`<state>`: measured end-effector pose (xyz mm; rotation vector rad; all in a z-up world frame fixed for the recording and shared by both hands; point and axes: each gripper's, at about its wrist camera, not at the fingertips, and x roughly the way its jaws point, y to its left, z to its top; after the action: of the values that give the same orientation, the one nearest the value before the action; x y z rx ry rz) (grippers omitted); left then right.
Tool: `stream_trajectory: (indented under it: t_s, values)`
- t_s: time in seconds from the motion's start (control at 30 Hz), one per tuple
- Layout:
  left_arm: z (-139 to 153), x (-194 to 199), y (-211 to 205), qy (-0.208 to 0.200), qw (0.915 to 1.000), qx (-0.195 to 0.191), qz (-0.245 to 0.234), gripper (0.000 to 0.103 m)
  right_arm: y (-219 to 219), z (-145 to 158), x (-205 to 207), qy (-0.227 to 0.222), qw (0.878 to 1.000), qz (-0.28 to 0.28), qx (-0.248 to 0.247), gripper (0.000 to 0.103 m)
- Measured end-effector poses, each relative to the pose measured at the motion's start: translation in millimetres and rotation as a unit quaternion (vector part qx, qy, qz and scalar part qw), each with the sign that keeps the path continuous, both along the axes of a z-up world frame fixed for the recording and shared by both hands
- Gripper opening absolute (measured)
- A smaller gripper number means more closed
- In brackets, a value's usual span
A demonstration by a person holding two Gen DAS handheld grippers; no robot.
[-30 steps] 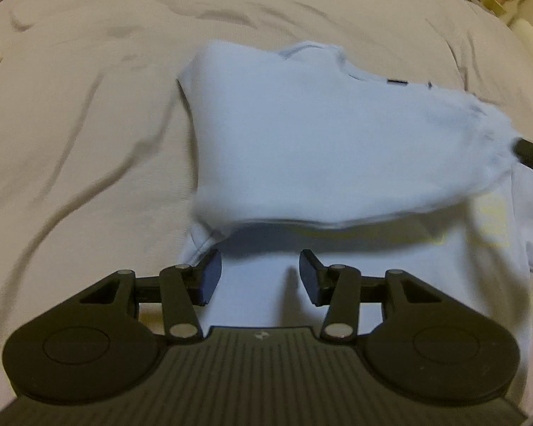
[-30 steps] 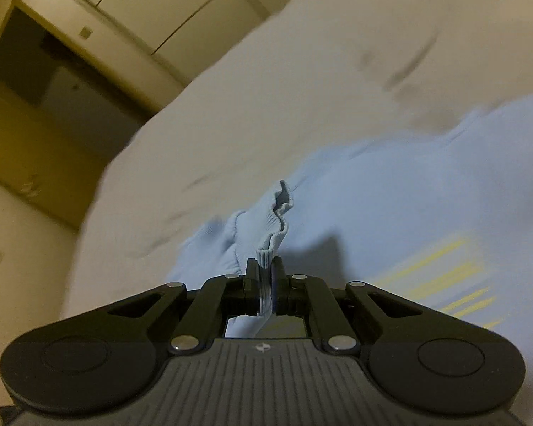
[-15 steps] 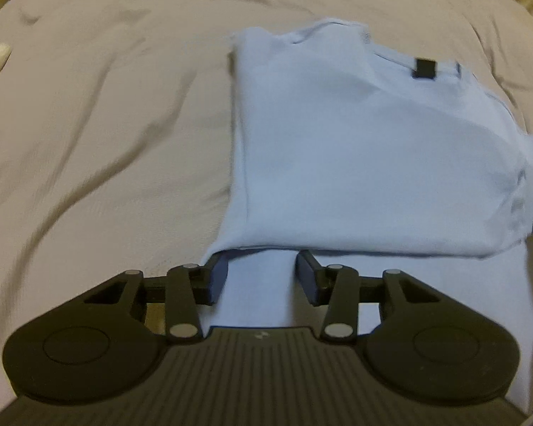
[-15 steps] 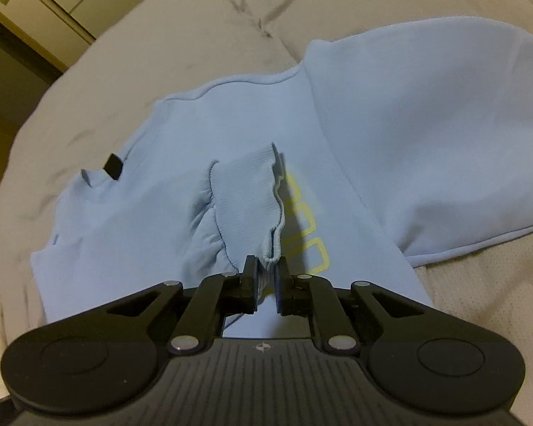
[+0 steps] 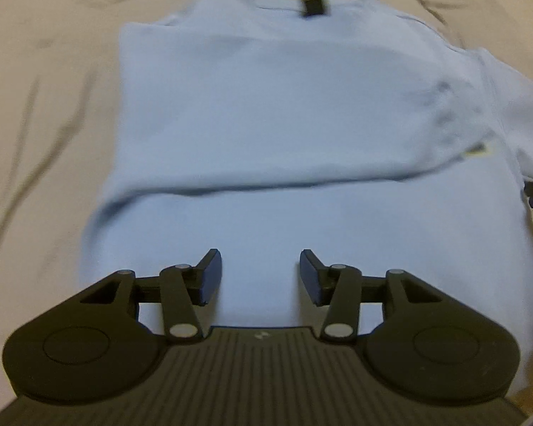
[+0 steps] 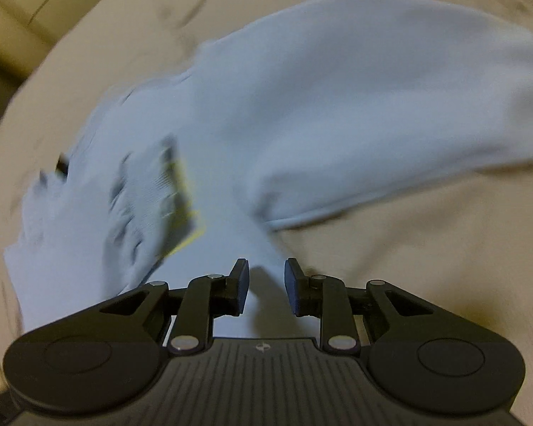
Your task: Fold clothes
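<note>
**Sweatshirt partly folded on bed, both grippers empty**

Left wrist view:
- Left gripper [image 5: 260, 273] with fingers well apart, nothing between them. Hovering over lower body of sweatshirt [image 5: 284, 113].
- Sweatshirt spread straight ahead of tool on bedsheet [image 5: 46, 106], neck end far, hem end near. Black neck tag [image 5: 313, 6] at far edge, roughly on tool's centreline.
- One sleeve [image 5: 266, 142] laid across chest, left to right, its lower edge forming a straight fold line just ahead of fingers. Ribbed cuff end over to the right, beside a sliver of yellow print [image 5: 478, 151].
- Other sleeve leaving frame at far right. Dark part at right edge, probably the other tool; too little visible to confirm.

Right wrist view (blurred):
- Right gripper [image 6: 266, 285] likewise apart and empty, low over garment edge where cloth meets sheet.
- Ribbed cuff [image 6: 149, 191] ahead and to the left, resting on chest over the yellow print [image 6: 186, 209].
- Unfolded sleeve [image 6: 391, 124] ahead and to the right, long axis slanting from near centre out to far right, lying on the sheet.

Judgement:
- One sleeve in, one out: mid-fold.
- Deciding relation: the loose sleeve lies on right tool's side, running away rightward; right hand clearly nearer. Cuff end of it out of frame, so grasp point not settled here.
</note>
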<state>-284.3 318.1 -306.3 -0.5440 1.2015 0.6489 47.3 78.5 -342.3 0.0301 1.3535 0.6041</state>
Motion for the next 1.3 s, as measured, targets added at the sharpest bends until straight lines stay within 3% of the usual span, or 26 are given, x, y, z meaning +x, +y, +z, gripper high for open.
stream_trajectory:
  t_s: [0.07, 0.2, 0.27, 0.37, 0.5, 0.63, 0.67, 0.73, 0.83, 0.93, 1.0, 1.07, 1.17, 1.23, 1.3]
  values:
    - [1.8, 15.8, -18.0, -0.006, 0.9999, -0.005, -0.011, 0.044, -35.5, 4.2, 17.1, 0.000, 0.999, -0.051, 0.011, 0.047]
    - [2.9, 43.3, -40.7, -0.006, 0.9997, -0.005, -0.023, 0.046, -121.3, 1.2, 64.3, 0.009, 0.983, -0.182, 0.035, 0.049]
    - [3.4, 55.7, -49.5, -0.005, 0.9996, -0.004, -0.027, 0.046, -166.7, -6.5, 86.8, 0.023, 0.961, -0.267, 0.074, 0.049]
    - [6.1, 65.5, -50.2, -0.005, 0.9998, -0.003, -0.018, 0.046, -213.4, -15.9, 112.2, 0.027, 0.930, -0.347, 0.118, 0.049]
    - [9.5, 78.4, -51.2, -0.005, 1.0000, -0.002, -0.006, 0.046, -235.5, -35.5, 138.3, 0.038, 0.913, -0.387, 0.120, 0.048]
    - [13.6, 89.7, -52.2, -0.006, 1.0000, -0.001, 0.004, 0.050, -224.9, -55.2, 154.9, 0.054, 0.909, -0.390, 0.135, 0.047]
    - [15.0, 91.6, -52.4, -0.008, 1.0000, -0.001, 0.006, 0.050, -222.3, -57.3, 158.7, 0.055, 0.910, -0.388, 0.136, 0.033]
    - [18.1, 92.2, -52.8, -0.010, 0.9999, 0.001, 0.007, 0.051, -214.0, -54.4, 165.2, 0.052, 0.920, -0.370, 0.120, 0.019]
    - [23.6, 84.3, -50.6, -0.018, 0.9998, 0.001, 0.012, 0.051, -198.5, -31.0, 164.5, 0.012, 0.932, -0.348, 0.099, 0.016]
    - [29.7, 64.7, -43.3, -0.030, 0.9991, -0.001, 0.032, 0.049, -152.6, 25.7, 148.5, -0.102, 0.961, -0.250, 0.057, 0.012]
    - [31.5, 47.0, -36.7, -0.037, 0.9982, -0.004, 0.047, 0.047, -107.1, 66.5, 124.9, -0.190, 0.970, -0.148, 0.046, 0.011]
    - [31.2, 28.8, -29.1, -0.040, 0.9971, -0.010, 0.064, 0.046, -58.3, 96.8, 89.3, -0.246, 0.966, -0.045, 0.068, 0.006]
    - [31.8, 0.4, -17.9, -0.045, 0.9947, -0.018, 0.090, 0.045, 15.2, 120.5, 17.2, -0.268, 0.951, 0.097, 0.119, 0.006]
    - [33.1, -19.4, -10.7, -0.051, 0.9926, -0.024, 0.107, 0.045, 52.7, 115.8, -33.2, -0.236, 0.945, 0.183, 0.131, 0.006]
    - [33.4, -38.0, -4.4, -0.053, 0.9911, -0.026, 0.119, 0.045, 90.2, 111.0, -83.5, -0.202, 0.931, 0.268, 0.143, 0.009]
